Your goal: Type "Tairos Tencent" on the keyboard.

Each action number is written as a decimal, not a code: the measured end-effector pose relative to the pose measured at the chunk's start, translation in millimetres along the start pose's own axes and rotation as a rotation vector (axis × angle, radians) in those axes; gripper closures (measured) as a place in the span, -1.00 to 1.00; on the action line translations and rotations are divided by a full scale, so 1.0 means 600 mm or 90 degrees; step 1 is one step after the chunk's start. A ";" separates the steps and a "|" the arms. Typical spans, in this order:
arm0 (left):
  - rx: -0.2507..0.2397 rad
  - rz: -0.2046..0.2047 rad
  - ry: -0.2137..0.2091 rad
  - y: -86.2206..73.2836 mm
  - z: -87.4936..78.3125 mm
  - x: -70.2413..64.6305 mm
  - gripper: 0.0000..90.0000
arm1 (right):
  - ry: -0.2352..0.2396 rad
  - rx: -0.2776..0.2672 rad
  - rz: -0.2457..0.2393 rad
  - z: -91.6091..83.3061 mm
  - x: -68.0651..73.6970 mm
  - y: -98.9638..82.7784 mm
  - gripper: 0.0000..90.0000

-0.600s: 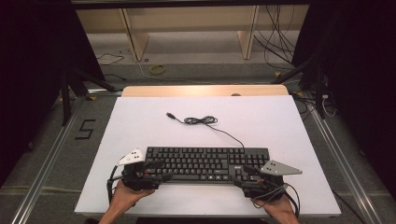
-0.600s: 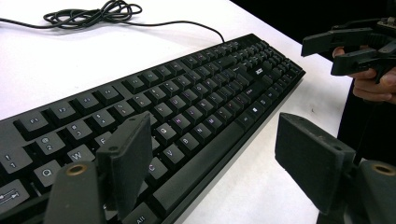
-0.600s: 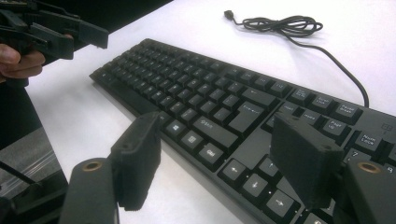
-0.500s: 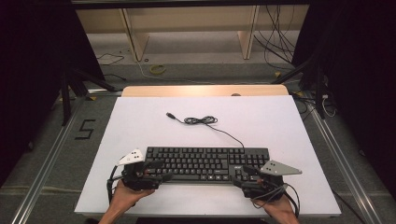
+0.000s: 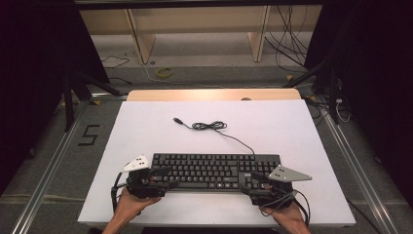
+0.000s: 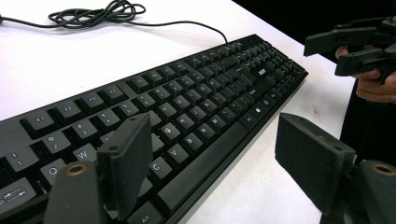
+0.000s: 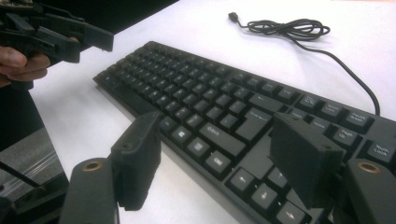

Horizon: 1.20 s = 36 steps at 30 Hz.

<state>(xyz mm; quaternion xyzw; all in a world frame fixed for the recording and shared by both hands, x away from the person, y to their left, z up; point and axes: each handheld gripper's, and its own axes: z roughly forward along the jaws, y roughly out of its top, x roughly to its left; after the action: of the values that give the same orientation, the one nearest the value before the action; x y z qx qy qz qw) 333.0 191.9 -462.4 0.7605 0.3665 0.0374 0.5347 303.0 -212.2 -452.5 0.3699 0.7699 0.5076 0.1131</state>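
A black keyboard (image 5: 214,170) lies flat near the front of the white table (image 5: 146,131). Its cable (image 5: 209,126) is coiled behind it and ends in a loose plug (image 5: 178,120). My left gripper (image 5: 164,178) is at the keyboard's left front corner, open. In the left gripper view one jaw hangs over the keys (image 6: 187,116) and the other over bare table, so the gripper (image 6: 212,126) straddles the front edge without pressing it. My right gripper (image 5: 251,182) stands open the same way at the right front corner (image 7: 217,126), one jaw over the arrow keys (image 7: 261,186).
A wooden strip (image 5: 214,94) runs along the table's far edge. Beyond it are shelf legs and loose cables (image 5: 287,44) on the floor. A "5" mark (image 5: 88,135) lies left of the table, and metal rails (image 5: 48,170) flank both sides. White tabletop stretches behind the cable.
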 end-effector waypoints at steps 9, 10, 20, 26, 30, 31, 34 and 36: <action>0.008 -0.010 0.018 0.000 -0.001 0.010 -0.40 | 0.025 0.019 -0.010 0.031 0.009 0.028 -0.18; 0.010 -0.010 0.022 0.000 -0.002 0.011 -0.40 | 0.031 0.023 -0.009 0.035 0.011 0.032 -0.18; 0.032 -0.013 0.055 -0.003 -0.002 0.020 -0.39 | 0.053 0.040 -0.024 0.094 0.018 0.078 -0.12; 0.033 -0.018 0.067 -0.003 -0.006 0.025 -0.39 | 0.059 0.045 -0.028 0.131 0.023 0.102 -0.07; 0.033 -0.021 0.074 -0.003 -0.007 0.028 -0.38 | 0.064 0.055 -0.038 0.149 0.029 0.110 -0.01; 0.033 -0.021 0.074 -0.003 -0.007 0.028 -0.38 | 0.066 0.056 -0.040 0.153 0.031 0.112 0.01; 0.037 -0.024 0.078 -0.003 -0.008 0.030 -0.37 | 0.066 0.072 -0.044 0.165 0.036 0.117 0.11; 0.039 -0.027 0.080 -0.003 -0.009 0.032 -0.34 | 0.064 0.088 -0.046 0.175 0.039 0.120 0.19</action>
<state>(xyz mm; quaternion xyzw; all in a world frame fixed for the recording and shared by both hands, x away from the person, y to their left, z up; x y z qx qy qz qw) 343.5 208.0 -468.2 0.7647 0.4166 0.0627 0.4875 377.1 -107.9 -433.5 0.3232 0.8207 0.4664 0.0668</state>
